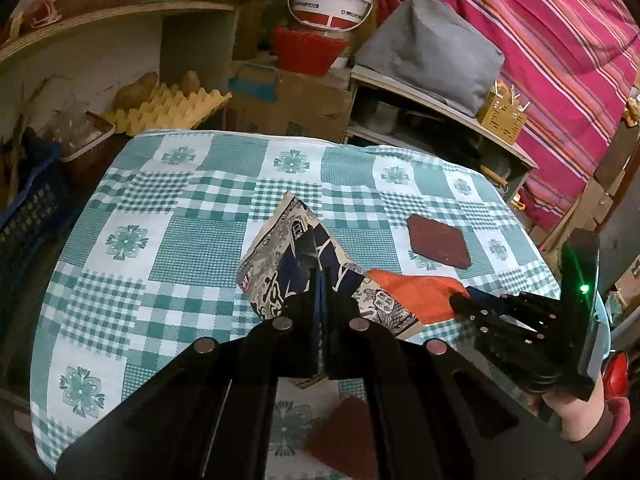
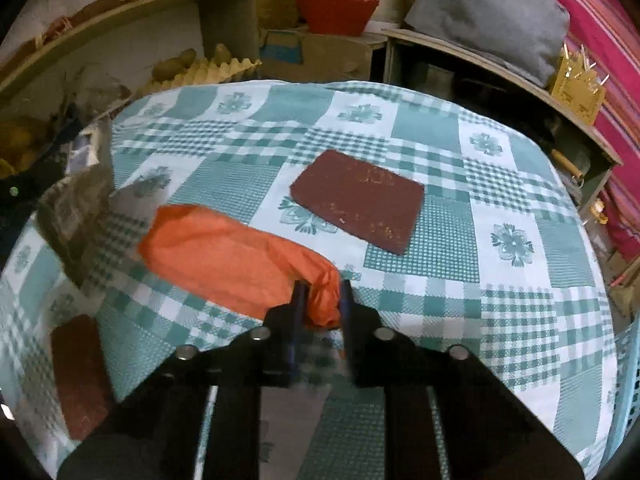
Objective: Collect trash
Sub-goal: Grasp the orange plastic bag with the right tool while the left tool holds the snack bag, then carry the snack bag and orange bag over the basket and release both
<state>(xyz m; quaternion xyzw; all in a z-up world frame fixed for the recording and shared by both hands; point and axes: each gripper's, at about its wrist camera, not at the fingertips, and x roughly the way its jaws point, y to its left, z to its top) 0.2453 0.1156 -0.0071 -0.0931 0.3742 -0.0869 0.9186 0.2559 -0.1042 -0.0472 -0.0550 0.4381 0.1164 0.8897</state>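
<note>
While the left gripper (image 1: 320,276) pinches the patterned bag (image 1: 280,252) upright as a receptacle, the right gripper (image 2: 322,300) clamps orange paper (image 2: 224,256), brown pad (image 2: 358,200) at one o'clock.

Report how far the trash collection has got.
Nothing looks binned yet. In hand: the left gripper is shut on the printed wrapper, and the right gripper is shut on the orange bag. Left on the checked tablecloth: two dark red pads.
</note>
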